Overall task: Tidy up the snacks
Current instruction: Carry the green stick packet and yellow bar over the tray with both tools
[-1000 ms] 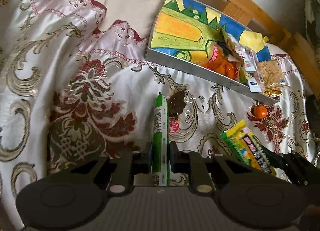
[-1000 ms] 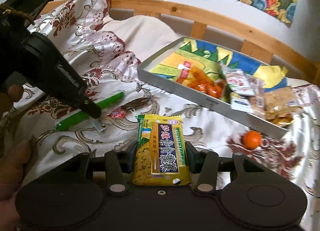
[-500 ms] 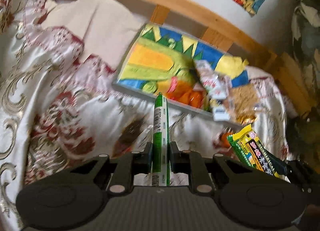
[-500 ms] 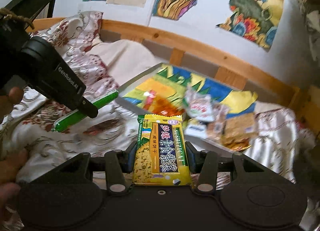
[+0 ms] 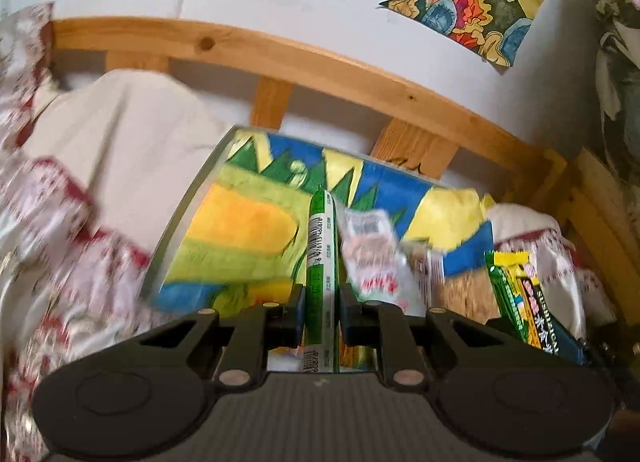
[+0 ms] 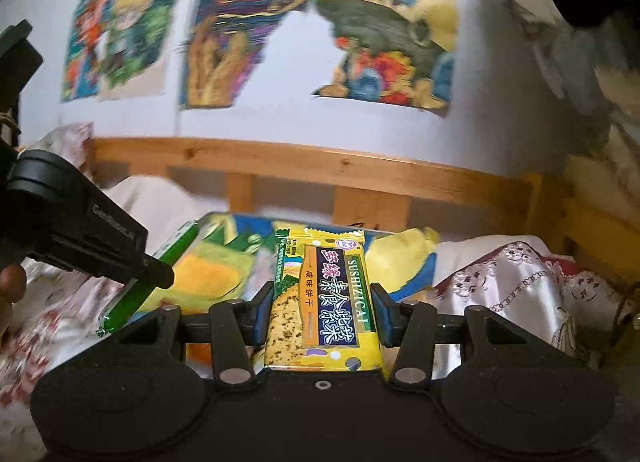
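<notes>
One green stick snack [image 5: 322,258]. One yellow cracker packet [image 6: 325,302]. One shallow tray [image 5: 188,201] with painted lining, far centre. Loose packets in tray [image 5: 374,258], right side: at least three, blurred, exact count unclear. Two grippers: left gripper [image 5: 322,302], right gripper [image 6: 325,312]. Wall paintings [image 6: 384,33]: four.

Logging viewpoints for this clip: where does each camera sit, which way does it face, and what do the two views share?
Left wrist: on the left claw, looking along its green snack stick down at the tray; only the claw's own body shows.
Right wrist: on the right claw, facing the headboard over its yellow cracker packet; the left claw and a fingertip show at left.
Shared: tray, headboard, wall drawings, both snacks.
</notes>
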A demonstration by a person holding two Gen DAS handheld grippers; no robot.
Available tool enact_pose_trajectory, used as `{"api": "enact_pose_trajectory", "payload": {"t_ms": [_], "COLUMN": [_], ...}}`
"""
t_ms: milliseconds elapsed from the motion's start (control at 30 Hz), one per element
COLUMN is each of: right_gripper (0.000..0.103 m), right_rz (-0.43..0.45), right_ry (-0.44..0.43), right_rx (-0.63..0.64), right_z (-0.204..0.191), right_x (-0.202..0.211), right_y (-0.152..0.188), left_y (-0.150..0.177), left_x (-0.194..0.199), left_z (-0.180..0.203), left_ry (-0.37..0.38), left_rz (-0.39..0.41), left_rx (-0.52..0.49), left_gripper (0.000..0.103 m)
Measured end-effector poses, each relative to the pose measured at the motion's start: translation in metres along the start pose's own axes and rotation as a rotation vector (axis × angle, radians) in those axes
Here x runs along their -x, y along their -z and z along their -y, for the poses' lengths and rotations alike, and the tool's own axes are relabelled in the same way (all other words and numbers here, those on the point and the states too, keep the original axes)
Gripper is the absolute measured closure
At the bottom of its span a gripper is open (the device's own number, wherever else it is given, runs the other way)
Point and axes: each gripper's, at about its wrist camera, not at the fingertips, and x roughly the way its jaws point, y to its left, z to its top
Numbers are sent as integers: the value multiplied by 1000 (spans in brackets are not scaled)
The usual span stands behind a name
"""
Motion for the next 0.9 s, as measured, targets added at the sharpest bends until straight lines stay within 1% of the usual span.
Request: {"api": "enact_pose_trajectory", "payload": {"t_ms": [100,200,333,400,533,600,767,900], "right_gripper": [53,53,53,53,53,53,53,52], "right_rz": [9,11,6,24,9,1,-40,-53], "right_ry": [14,12,-19,-21,0,12,-10,-15], "right_rx": [-25,-22,-14,6,94,125,103,88], "right_z": [10,10,2,-6,-26,-32,-37,-36], "right_x": [-27,-50,-77,-87,-111,-119,-132,-136], "right_y": [-2,-2,-2,0,10,16,26,29], "left_y": [-18,-32,-41,-42,-38,-35,-29,-23], "left_x": [-20,-41,-71,-84,-105,-110,-118,-122], "left_z": [8,8,1,-4,-11,-13,-14,-13], "left_ry": [-33,-47,-83,-95,-117,-127,-142,-153], "left_rz": [8,8,-15,-38,-86,-87,-87,-93], "left_rx": [-16,-12,-4,0,-16,-26,-47,-70], "left_gripper": [85,85,85,85,85,85,85,85]}}
